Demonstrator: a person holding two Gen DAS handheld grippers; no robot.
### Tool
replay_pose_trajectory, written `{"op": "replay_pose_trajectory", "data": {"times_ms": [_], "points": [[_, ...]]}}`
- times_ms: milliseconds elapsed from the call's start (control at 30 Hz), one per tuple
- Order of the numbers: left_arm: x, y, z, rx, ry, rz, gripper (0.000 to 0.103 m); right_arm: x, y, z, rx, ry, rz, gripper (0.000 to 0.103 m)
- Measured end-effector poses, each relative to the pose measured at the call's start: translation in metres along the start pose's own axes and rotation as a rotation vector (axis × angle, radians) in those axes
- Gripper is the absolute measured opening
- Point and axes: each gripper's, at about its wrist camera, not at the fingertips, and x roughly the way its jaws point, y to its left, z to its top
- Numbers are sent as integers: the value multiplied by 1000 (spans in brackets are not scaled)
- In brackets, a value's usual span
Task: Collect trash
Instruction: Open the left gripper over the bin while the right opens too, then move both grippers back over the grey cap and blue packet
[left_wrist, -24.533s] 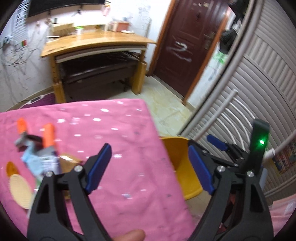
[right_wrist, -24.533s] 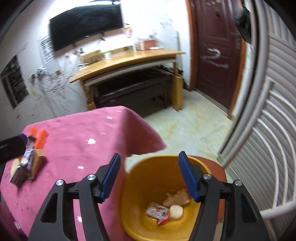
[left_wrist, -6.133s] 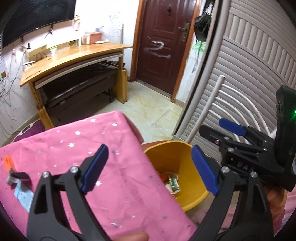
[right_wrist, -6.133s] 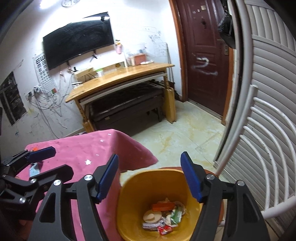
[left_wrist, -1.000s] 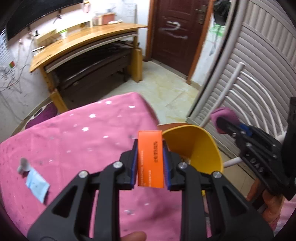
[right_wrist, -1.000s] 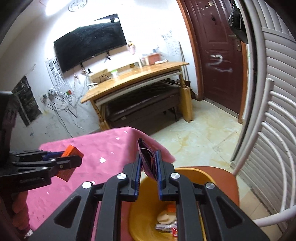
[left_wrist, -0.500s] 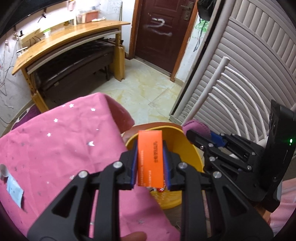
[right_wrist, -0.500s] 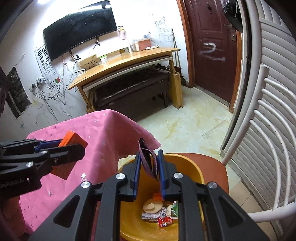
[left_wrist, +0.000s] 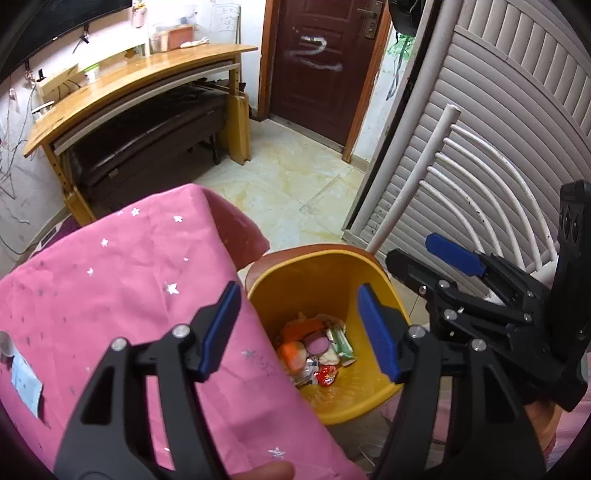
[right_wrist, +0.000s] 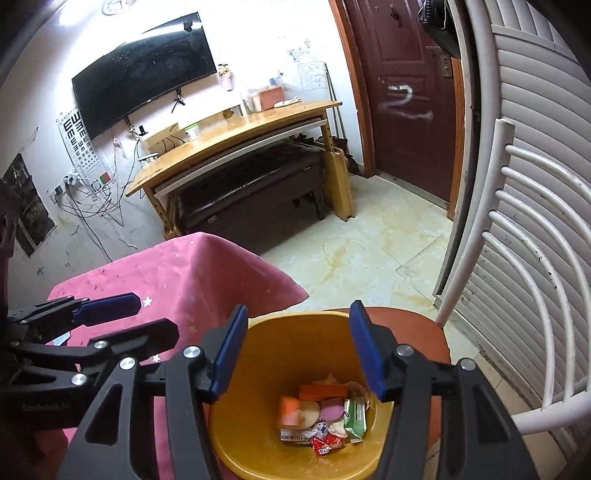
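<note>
A yellow trash bin (left_wrist: 325, 269) (right_wrist: 258, 417) stands on a brown chair seat beside the pink table. Several pieces of trash lie at its bottom, among them an orange box (left_wrist: 291, 350) (right_wrist: 289, 410) and a purple round piece (left_wrist: 317, 345) (right_wrist: 332, 408). My left gripper (left_wrist: 299, 328) is open and empty over the bin's near rim; it also shows in the right wrist view (right_wrist: 147, 314). My right gripper (right_wrist: 297, 354) is open and empty above the bin; it also shows in the left wrist view (left_wrist: 424, 254). A light blue wrapper (left_wrist: 26, 384) and a small white piece (left_wrist: 5, 345) lie on the table at far left.
The pink star-patterned tablecloth (left_wrist: 110, 288) covers the table left of the bin. A white chair back (right_wrist: 517, 258) rises to the right. A wooden desk (right_wrist: 236, 147) over a dark bench, a brown door (right_wrist: 410, 92) and tiled floor lie beyond.
Both grippers have opened. The orange box has left my left gripper and the purple piece has left my right gripper; both now lie in the bin.
</note>
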Motion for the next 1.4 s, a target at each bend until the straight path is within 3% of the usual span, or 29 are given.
{"op": "replay_pose_trajectory", "data": {"times_ms": [333,433,733,1167,1400], "points": [[-22,17,-5,-27,-43,21,63,4,11,0,-23,5,-4,52],[-34,29,-11,-46,-68,62,72,3,22,2,-49,-4,8,52],[-73,72,-30,-91,-146,189,81,1,70,4,-143,-18,63,59],[-124,151,-44,-188,-212,299,84,-2,127,0,-257,-26,133,66],[-135,191,-57,-170,-204,350,87,-11,171,-8,-301,-35,250,68]]}}
